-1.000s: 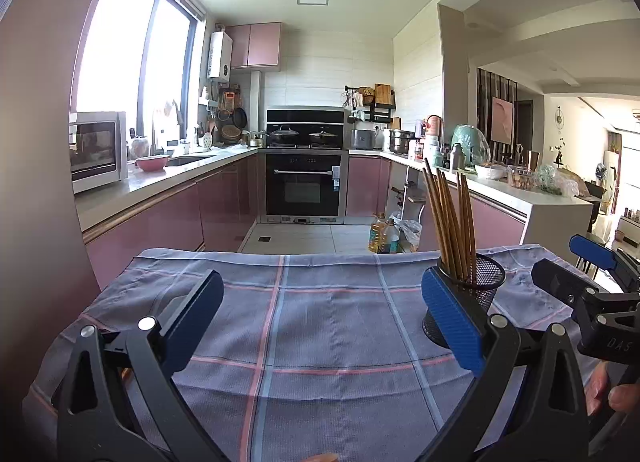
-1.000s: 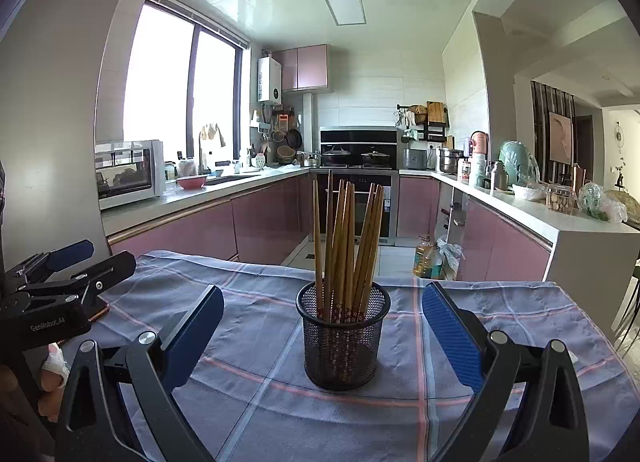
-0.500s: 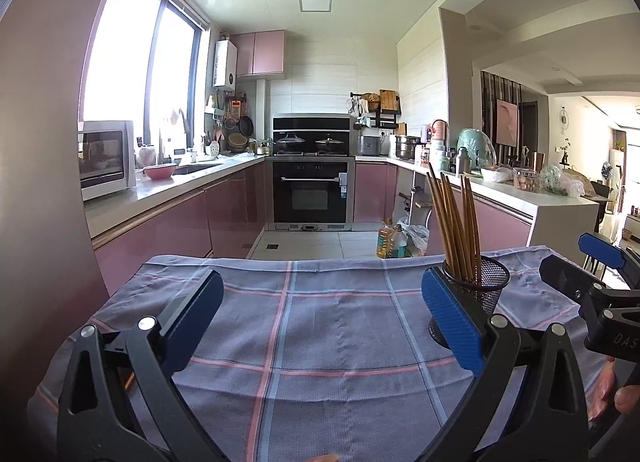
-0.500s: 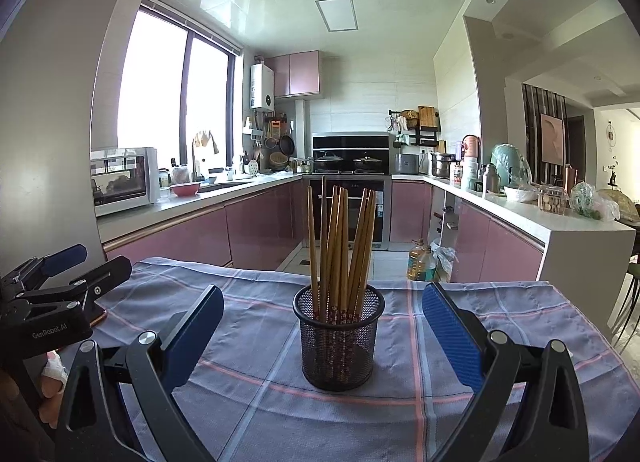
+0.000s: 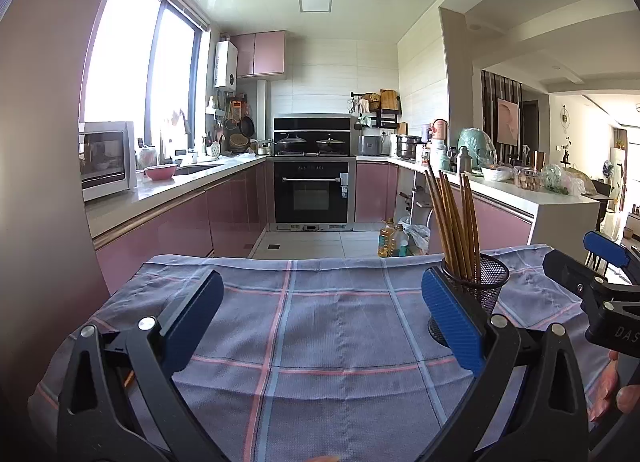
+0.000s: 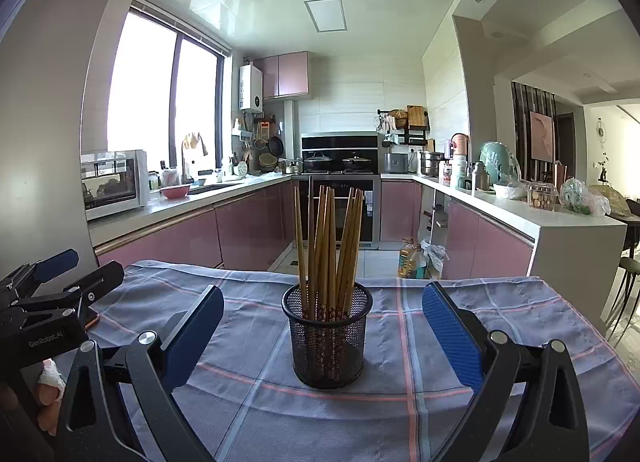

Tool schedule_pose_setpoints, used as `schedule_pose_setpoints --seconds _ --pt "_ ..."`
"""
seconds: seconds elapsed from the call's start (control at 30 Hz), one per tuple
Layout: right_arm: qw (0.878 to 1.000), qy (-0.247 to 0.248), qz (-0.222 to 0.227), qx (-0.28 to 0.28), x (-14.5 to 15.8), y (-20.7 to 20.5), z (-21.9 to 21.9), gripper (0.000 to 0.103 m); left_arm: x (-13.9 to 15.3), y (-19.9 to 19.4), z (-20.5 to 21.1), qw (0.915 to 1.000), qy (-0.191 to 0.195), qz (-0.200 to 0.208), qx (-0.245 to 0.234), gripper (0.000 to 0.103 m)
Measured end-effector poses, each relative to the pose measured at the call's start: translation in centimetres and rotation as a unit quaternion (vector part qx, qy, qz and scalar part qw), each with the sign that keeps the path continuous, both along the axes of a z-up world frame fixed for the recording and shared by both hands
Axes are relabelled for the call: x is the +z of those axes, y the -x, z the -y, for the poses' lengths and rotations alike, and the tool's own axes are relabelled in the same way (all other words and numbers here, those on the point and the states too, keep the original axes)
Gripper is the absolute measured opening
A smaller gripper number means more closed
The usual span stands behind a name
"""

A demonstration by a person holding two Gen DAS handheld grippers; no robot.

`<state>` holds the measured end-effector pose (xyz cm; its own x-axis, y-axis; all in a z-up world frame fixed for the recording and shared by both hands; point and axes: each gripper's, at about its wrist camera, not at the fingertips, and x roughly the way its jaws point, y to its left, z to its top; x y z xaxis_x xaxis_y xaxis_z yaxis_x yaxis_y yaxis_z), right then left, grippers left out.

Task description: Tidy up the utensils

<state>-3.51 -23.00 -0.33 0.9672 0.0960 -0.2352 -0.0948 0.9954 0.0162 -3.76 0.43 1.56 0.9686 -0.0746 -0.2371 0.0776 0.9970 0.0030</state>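
A black mesh cup (image 6: pixel 326 338) stands upright on the checked tablecloth (image 6: pixel 440 342), holding several brown chopsticks (image 6: pixel 330 246). My right gripper (image 6: pixel 322 332) is open, its blue pads wide to either side of the cup and a little nearer than it. The left wrist view shows the same cup (image 5: pixel 480 286) with its chopsticks (image 5: pixel 454 222) at the right, partly behind a blue pad. My left gripper (image 5: pixel 318 322) is open over bare cloth (image 5: pixel 320 322), with nothing between its fingers. Each gripper shows at the edge of the other's view.
The table's far edge drops to a tiled kitchen floor (image 5: pixel 320 240). Pink cabinets run along both sides, with an oven (image 5: pixel 314 192) at the back and oil bottles (image 6: pixel 412 260) on the floor. A hand (image 5: pixel 616 386) holds the right tool.
Both views have tilted slightly upward, so the cup and the cloth sit a bit lower in frame. Both grippers stay open; the cup has not moved.
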Motion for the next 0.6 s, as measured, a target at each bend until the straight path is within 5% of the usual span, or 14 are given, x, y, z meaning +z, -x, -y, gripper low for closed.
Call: schedule_pose_setpoints --seconds 0.6 --pt "1.0 0.0 0.002 -0.003 0.03 0.21 -0.07 0.096 -0.3 0.08 0.28 1.0 0.003 -0.007 0.0 0.098"
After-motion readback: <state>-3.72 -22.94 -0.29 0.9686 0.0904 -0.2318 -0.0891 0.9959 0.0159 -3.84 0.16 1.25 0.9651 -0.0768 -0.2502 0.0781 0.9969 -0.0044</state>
